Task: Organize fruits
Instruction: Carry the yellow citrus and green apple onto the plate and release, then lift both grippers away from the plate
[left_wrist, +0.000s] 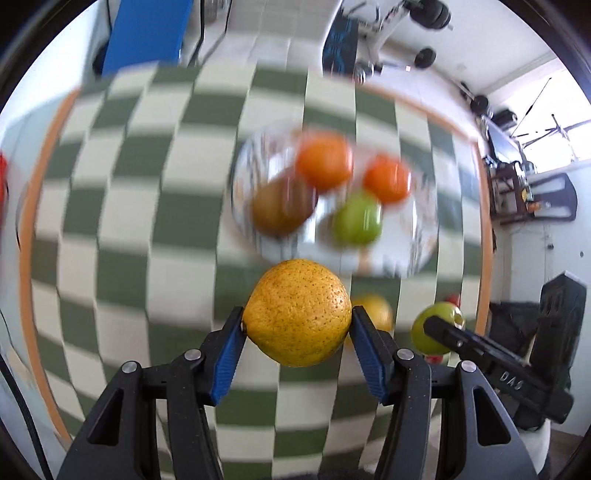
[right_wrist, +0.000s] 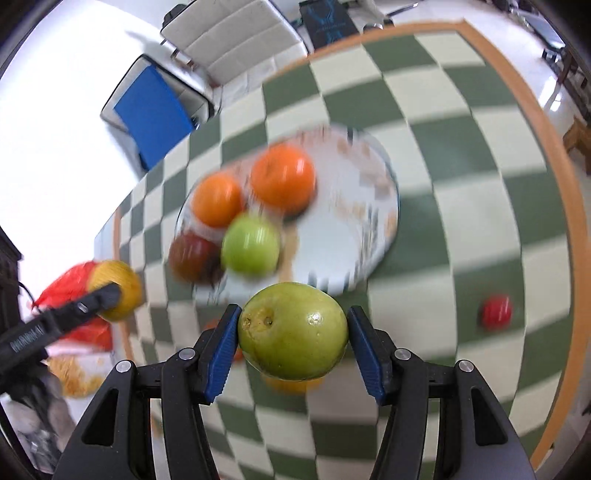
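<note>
Two fruits are in the air at once: the left gripper (left_wrist: 297, 325) has its fingers clamped on a speckled yellow citrus (left_wrist: 297, 312), and the right gripper (right_wrist: 293, 332) is clamped on a green fruit (right_wrist: 292, 330), both held above the checked worktop (right_wrist: 461, 206) just short of the plate (right_wrist: 332, 251). On the plate sit two oranges (right_wrist: 282, 179), a green apple (right_wrist: 251, 243) and a dark reddish-brown fruit (right_wrist: 192, 256), crowded to one side, so the bare half looks like the place to aim for. Since the grippers are close together, I would bring them in one at a time, lower each fruit until it rests on the plate, and only then ease the fingers apart, or a round fruit may roll off the shallow rim or knock its neighbours. A small red fruit (right_wrist: 496, 312) lies alone on the worktop, well apart from the plate, and seems left to collect.
</note>
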